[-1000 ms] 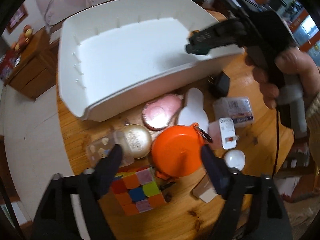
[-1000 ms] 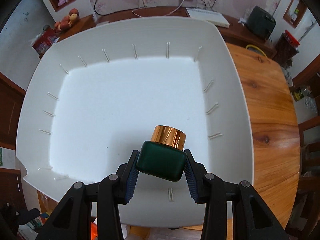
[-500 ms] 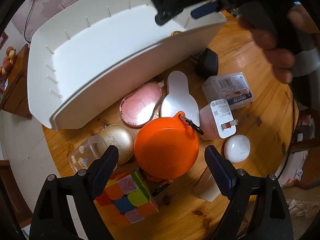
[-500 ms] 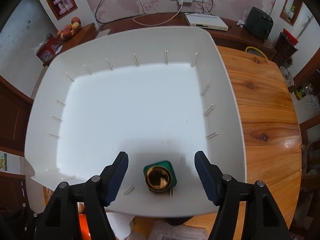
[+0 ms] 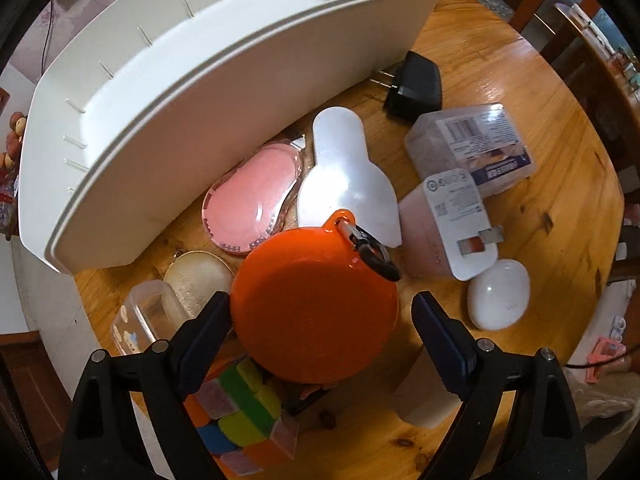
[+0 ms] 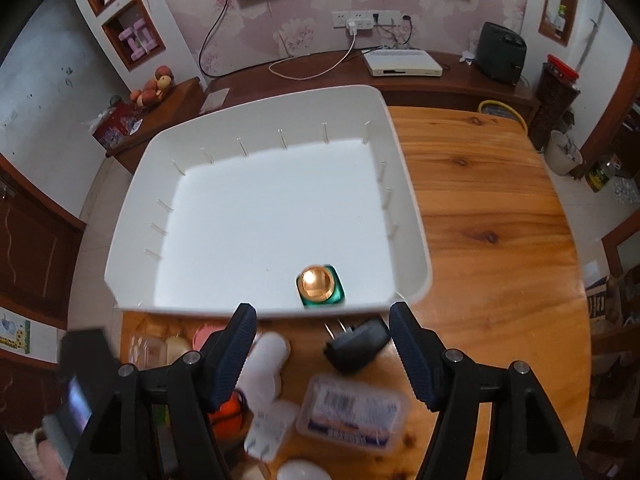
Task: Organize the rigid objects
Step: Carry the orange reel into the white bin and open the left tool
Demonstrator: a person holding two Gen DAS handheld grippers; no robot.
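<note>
A white bin point(image 5: 200, 92) stands on the round wooden table point(image 5: 500, 64). Inside it, near the front wall, a green bottle with a gold cap point(image 6: 320, 290) stands upright. My right gripper point(image 6: 320, 344) hangs open above the bin's front edge point(image 6: 256, 314), holding nothing. My left gripper point(image 5: 322, 332) points down, open, straddling an orange round case point(image 5: 316, 308) with a clip. Its left finger point(image 5: 204, 328) is close to the case's rim and its right finger point(image 5: 440, 340) stands apart from it.
Around the orange case lie a colour cube point(image 5: 244, 412), a gold compact point(image 5: 198, 280), a small clear box point(image 5: 140, 320), a pink compact point(image 5: 252, 204), a white paddle shape point(image 5: 344, 184), a black plug point(image 5: 416, 84), a labelled clear box point(image 5: 472, 148) and a white egg-shaped case point(image 5: 498, 294).
My right gripper opened, left the green bottle standing in the bin, then drew back and up. My left gripper sank closer around the orange case.
</note>
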